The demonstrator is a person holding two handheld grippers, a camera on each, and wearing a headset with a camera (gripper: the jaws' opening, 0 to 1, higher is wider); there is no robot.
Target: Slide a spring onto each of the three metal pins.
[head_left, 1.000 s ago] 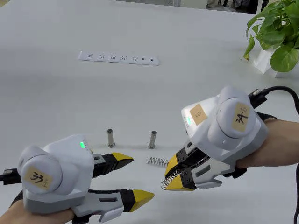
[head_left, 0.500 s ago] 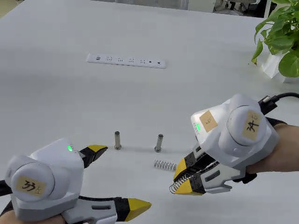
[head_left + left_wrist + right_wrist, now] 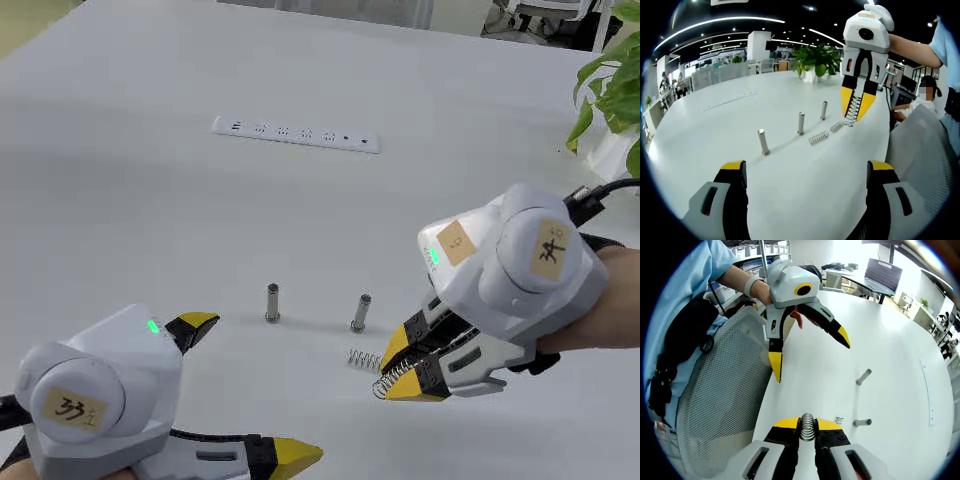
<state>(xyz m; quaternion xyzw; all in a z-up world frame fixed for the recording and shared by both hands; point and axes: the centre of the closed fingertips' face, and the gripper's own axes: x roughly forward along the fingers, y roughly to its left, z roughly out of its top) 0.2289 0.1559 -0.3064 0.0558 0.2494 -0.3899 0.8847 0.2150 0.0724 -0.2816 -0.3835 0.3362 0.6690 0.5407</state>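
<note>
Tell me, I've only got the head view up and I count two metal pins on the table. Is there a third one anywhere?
Observer: Yes. The left gripper view shows three upright in a row: near pin, middle pin and far pin, which stands close by the right gripper.
Operator: Is anything on that far pin?
Observer: No, it is bare from base to top, like the other two.
Operator: I see one spring lying loose. Any more?
Observer: Two lie beside the row, a long spring and a short spring nearer the right gripper. That is apart from the held spring clamped in its jaws.
</note>
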